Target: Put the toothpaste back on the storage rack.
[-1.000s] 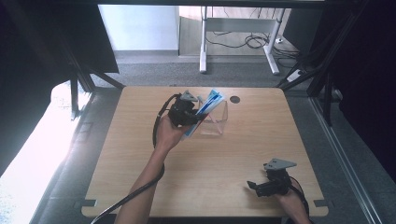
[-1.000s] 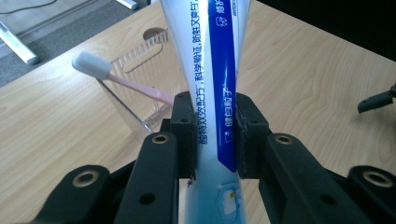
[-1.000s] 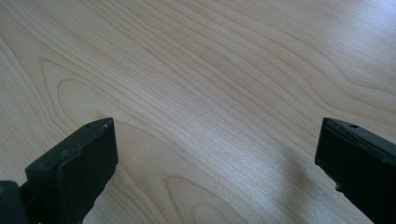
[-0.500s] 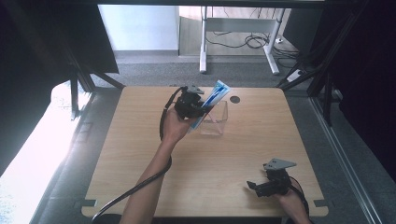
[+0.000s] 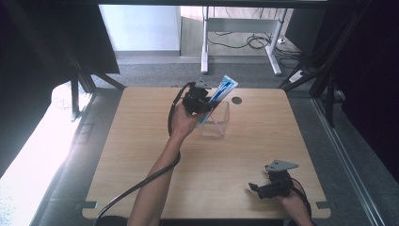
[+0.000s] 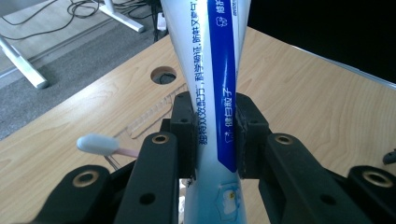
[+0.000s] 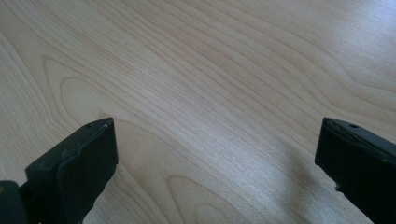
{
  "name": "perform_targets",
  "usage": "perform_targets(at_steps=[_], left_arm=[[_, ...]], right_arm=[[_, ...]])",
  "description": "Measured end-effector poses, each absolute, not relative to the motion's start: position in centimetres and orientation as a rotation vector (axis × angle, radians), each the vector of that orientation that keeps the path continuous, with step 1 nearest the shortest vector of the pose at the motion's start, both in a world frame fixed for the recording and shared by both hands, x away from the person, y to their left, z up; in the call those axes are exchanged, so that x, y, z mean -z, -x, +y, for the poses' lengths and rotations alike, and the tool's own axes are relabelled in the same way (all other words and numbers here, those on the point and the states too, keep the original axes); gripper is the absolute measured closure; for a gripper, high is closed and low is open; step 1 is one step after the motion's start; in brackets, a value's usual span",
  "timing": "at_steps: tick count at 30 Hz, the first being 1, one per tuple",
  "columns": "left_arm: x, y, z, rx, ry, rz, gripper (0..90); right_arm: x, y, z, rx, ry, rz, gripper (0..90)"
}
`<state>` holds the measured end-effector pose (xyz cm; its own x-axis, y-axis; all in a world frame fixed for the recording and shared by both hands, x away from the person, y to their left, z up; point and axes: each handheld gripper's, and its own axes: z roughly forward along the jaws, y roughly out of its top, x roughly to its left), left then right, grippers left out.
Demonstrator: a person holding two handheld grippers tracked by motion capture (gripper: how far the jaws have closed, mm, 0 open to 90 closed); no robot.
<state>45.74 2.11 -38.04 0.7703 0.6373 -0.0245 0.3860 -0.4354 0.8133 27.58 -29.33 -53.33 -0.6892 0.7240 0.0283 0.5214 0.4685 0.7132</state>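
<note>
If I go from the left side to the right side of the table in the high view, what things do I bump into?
left gripper squeezing the toothpaste tube → clear box → round hole in the table → right gripper, down near the front edge.

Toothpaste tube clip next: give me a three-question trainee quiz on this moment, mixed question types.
1. True or false: the left gripper is clamped on the toothpaste tube.
2. What sits in the clear container? A) a toothbrush B) a spoon C) a pen
3. How do the right gripper jaws stand, and what lies between them?

Key:
1. True; both pads press the tube's sides.
2. A; its white head and pink handle show in the left gripper view.
3. Wide open, over bare wooden table.
</note>
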Motion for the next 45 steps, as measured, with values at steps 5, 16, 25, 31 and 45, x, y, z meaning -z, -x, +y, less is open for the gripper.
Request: perform_targets(at_steps=[5, 16, 25, 31, 45], left_arm=[[38.2, -46.5, 1.7, -0.360, -2.072, 0.763, 73.4], [37.8, -47.9, 1.0, -0.384, -2.059, 0.766, 73.4], [38.0, -48.8, 0.3, -0.396, -2.045, 0.766, 73.4], [38.4, -49.4, -0.3, -0.395, -2.029, 0.766, 73.3], [40.6, -50.2, -1.7, -0.434, -2.043, 0.751, 73.2]], right_arm=[[53.4, -27.6, -29.3, -1.038, -1.064, 2.448, 0.0], [53.3, -27.6, -29.3, -1.044, -1.060, 2.448, 0.0], [53.4, -27.6, -29.3, -1.046, -1.062, 2.450, 0.0], [53.4, -27.6, -29.3, -1.045, -1.060, 2.452, 0.0], [53.5, -27.6, -29.3, -1.045, -1.056, 2.466, 0.0]])
